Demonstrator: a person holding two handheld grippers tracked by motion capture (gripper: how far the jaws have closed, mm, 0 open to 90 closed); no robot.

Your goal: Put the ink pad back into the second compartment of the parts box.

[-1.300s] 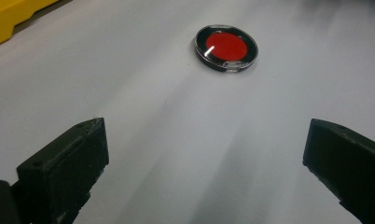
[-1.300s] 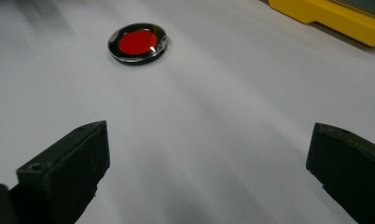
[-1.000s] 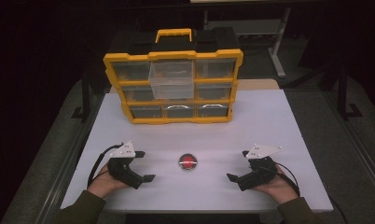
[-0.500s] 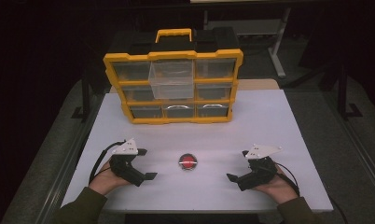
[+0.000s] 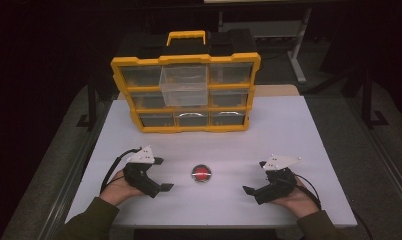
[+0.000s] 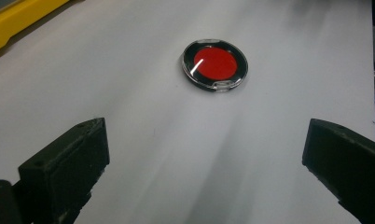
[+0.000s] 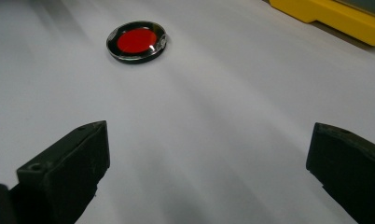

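1. Red disc (image 5: 201, 173), a small round piece with a red centre inside a dark, glossy rim, is seen lying flat on the white bench (image 5: 289, 130), near the front edge and roughly midway between the two grippers.
2. Left gripper (image 5: 156, 175) is held low over the bench to the disc's left, its jaws spread wide with nothing between them; in the left gripper view the disc (image 6: 215, 65) lies ahead of the jaws and slightly to the right of centre, apart from both.
3. Right gripper (image 5: 254, 187) is held on the opposite side, likewise low, jaws wide apart and empty; in the right gripper view the disc (image 7: 137, 41) is seen farther off and to the left of centre.
4. Behind the disc, toward the far side of the bench, a yellow drawer organiser (image 5: 186, 92) with a carry handle is stood upright; one clear drawer (image 5: 184, 85) in its middle column, upper rows, is pulled forward, while the other drawers appear pushed in.
5. The step in hand is judged to be the approach before any grasp: nothing is gripped yet.
6. The next move is judged to call for one gripper, probably the left as the nearer, to be brought forward so that the thin rim sits between the jaws, which must be lowered almost to the bench surface before being closed, since a flat disc offers little edge and could slide.
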